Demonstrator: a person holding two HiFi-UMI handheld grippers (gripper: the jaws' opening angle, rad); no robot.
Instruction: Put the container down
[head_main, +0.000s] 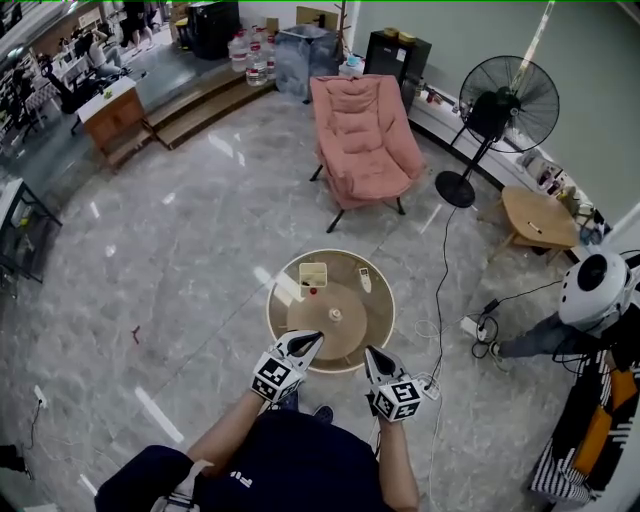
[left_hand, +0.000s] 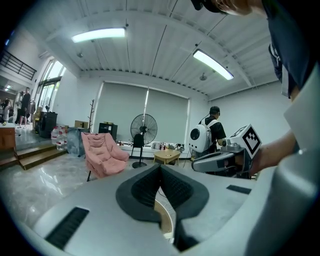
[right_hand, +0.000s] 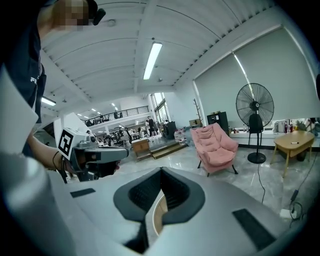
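The left gripper (head_main: 308, 343) and right gripper (head_main: 371, 354) hover over the near edge of the round table (head_main: 378, 312), each with jaws pressed together on nothing. The container (head_main: 313, 274) sits on the table's far side, well apart from both.

Container (head_main: 313, 274) on round table (head_main: 376, 322), armchair (head_main: 365, 140) behind

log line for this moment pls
left gripper: jaws shut, empty | right gripper: jaws shut, empty | container: on round table, far side, apart from both grippers
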